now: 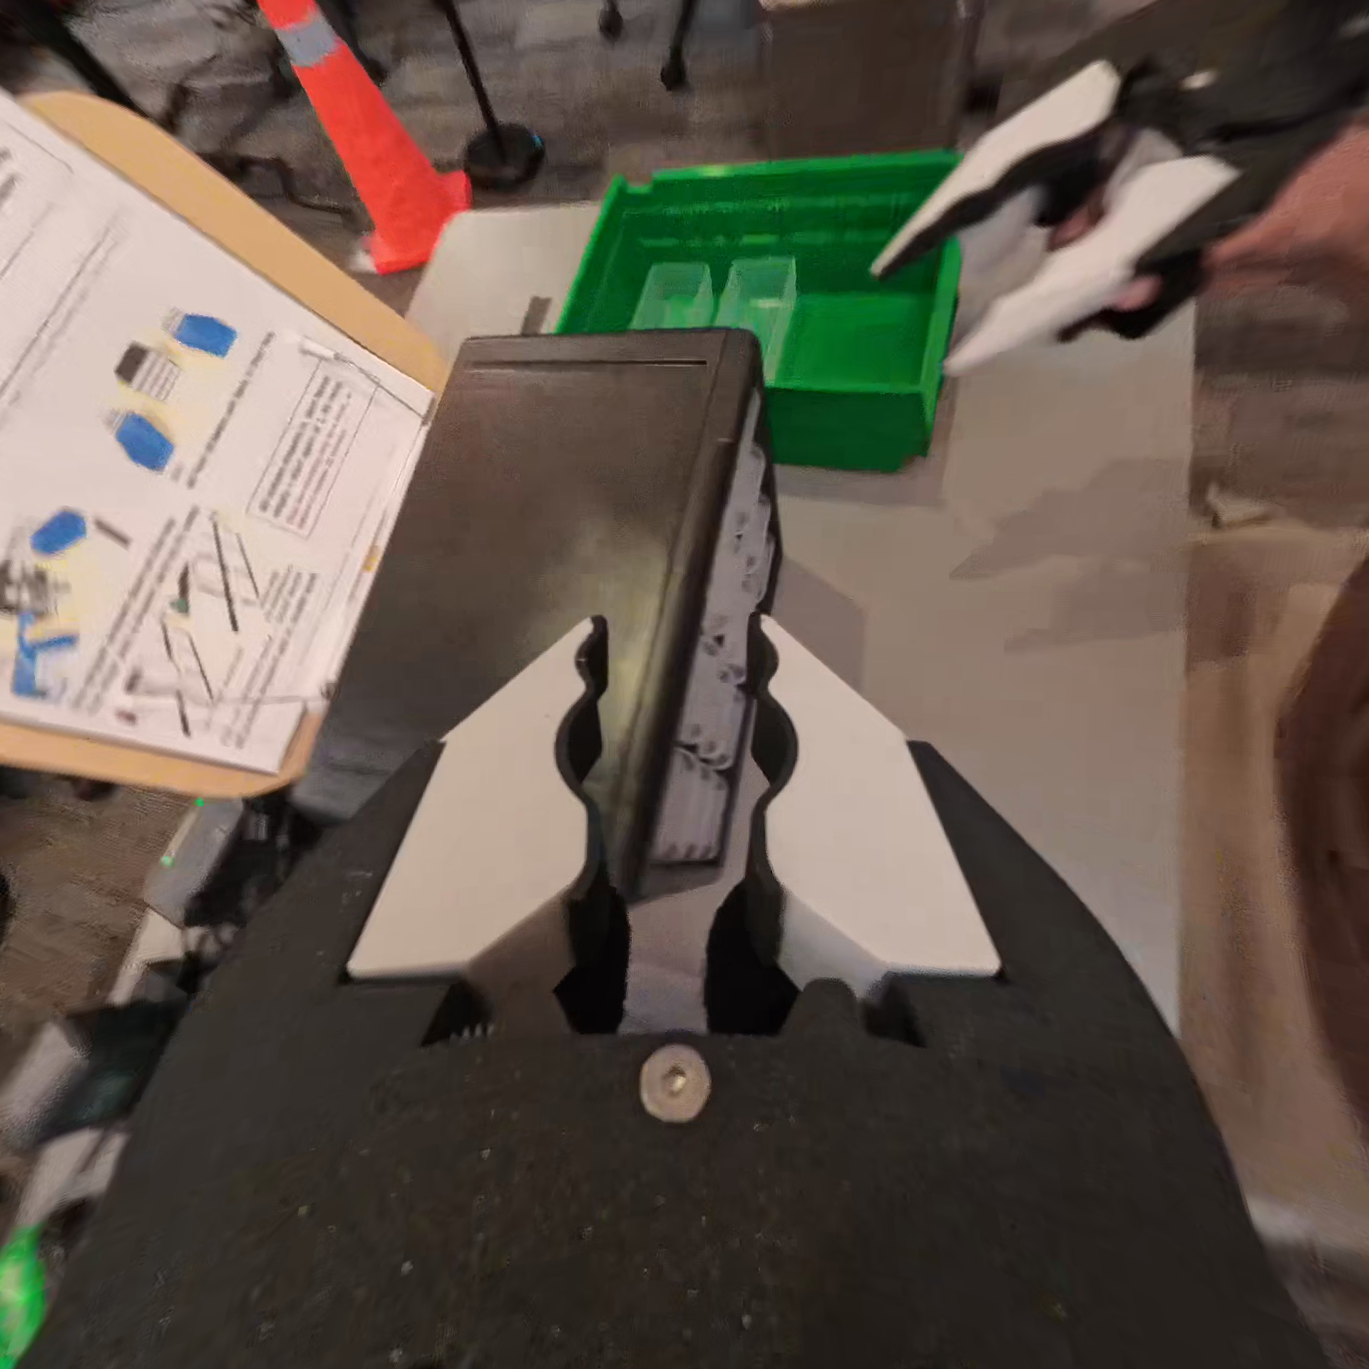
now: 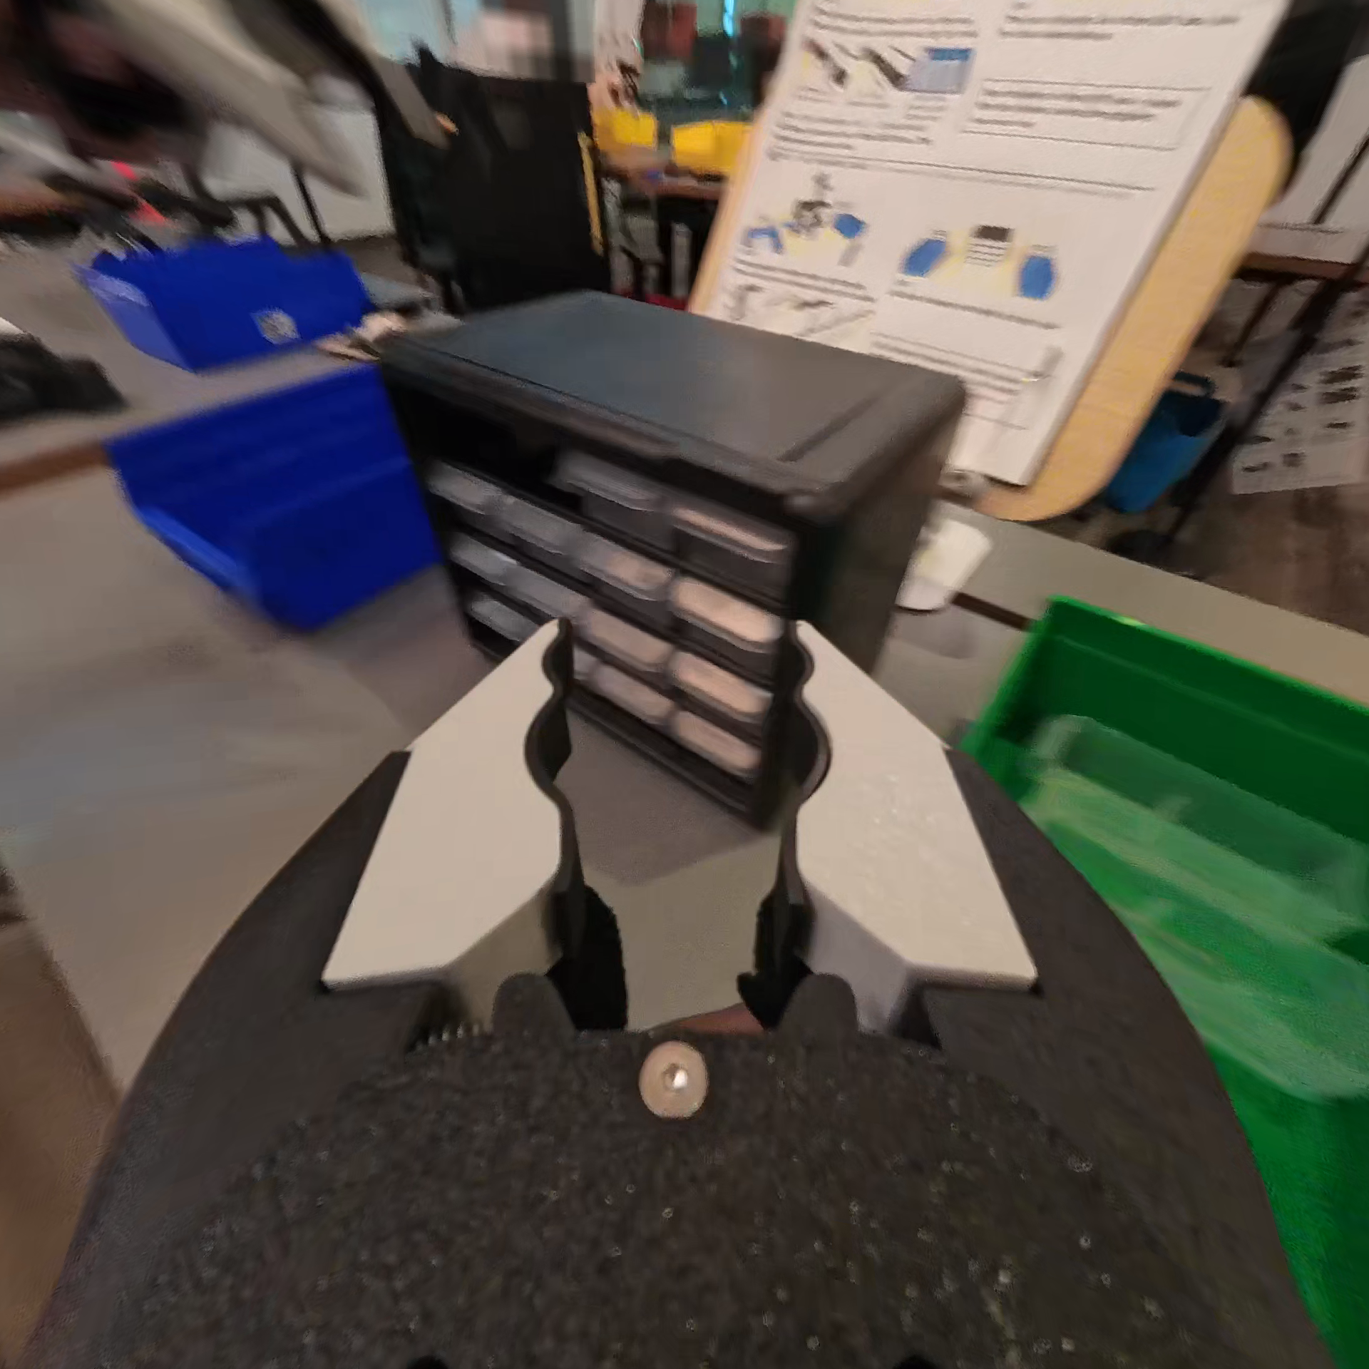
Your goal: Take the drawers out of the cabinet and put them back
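From my left wrist camera, the black cabinet (image 1: 563,533) fills the middle of the table (image 1: 1037,481), seen from above with its clear drawers (image 1: 730,704) facing right. A green bin (image 1: 852,385) sits just behind it and holds two clear drawers (image 1: 715,296). An orange cone (image 1: 363,141) stands on the floor beyond, and a printed sheet on a tan board (image 1: 185,444) leans in at left. My left gripper (image 1: 678,630) straddles the cabinet's top front edge, fingers moderately apart; whether they touch it I cannot tell. The right gripper (image 1: 918,311) hovers over the bin's right rim, parted and empty.

From my right wrist camera, blurred, the cabinet (image 2: 667,459) stands ahead, drawers (image 2: 667,593) toward me, one top-left slot dark. Blue bins (image 2: 281,474) lie left, the green bin (image 2: 1185,741) right, the board (image 2: 963,222) behind. My right gripper (image 2: 678,637) is spread fairly wide, gripping nothing.
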### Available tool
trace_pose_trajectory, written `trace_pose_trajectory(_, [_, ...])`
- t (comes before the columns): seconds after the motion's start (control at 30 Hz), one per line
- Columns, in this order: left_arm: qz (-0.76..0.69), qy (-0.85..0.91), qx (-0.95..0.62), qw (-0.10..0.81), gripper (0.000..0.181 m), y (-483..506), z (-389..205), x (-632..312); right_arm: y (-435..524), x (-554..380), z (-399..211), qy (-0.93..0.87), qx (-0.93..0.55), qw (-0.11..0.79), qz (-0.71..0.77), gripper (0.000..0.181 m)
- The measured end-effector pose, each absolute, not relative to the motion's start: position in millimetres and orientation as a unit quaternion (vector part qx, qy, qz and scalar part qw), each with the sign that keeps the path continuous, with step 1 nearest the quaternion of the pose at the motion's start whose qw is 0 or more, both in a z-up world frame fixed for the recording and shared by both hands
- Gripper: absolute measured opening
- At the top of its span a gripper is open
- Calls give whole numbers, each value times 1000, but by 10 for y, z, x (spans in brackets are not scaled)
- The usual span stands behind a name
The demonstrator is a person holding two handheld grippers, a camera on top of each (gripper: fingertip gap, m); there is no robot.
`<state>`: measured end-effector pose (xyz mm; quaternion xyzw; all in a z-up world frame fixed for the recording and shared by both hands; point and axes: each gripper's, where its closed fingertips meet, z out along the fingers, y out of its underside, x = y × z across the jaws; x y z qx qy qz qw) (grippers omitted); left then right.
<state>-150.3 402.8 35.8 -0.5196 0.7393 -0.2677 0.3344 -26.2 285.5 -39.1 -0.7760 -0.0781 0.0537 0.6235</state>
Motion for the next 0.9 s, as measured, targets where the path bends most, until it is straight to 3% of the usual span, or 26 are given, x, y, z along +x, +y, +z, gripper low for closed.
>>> trace_pose_trajectory(0.2, [-273, 770, -527, 234, 39, 4426, 90, -786, 2774, -1532, -775, -66, -730, 640, 233, 58])
trace_pose_trajectory(0.4, [-276, 766, -542, 206, 33, 4717, -257, -664, 2629, -2058, -1307, -75, -745, 612, 256, 58])
trace_pose_trajectory(0.5, [-266, 780, -534, 189, 26, 4697, -322, -708, 2690, -2010, -1372, -65, -750, 618, 227, 57])
trace_pose_trajectory(0.57, [-255, 793, -522, 186, 4, 4678, -343, -715, 2794, -1885, -1323, -24, -739, 633, 228, 57])
trace_pose_trajectory(0.77, [-261, 799, -507, 192, 0, 4662, -353, -691, 3281, -1291, -934, 128, -652, 708, 237, 54])
trace_pose_trajectory(0.9, [-277, 793, -507, 192, 0, 4664, -355, -693, 3574, -977, -684, 200, -563, 751, 281, 37])
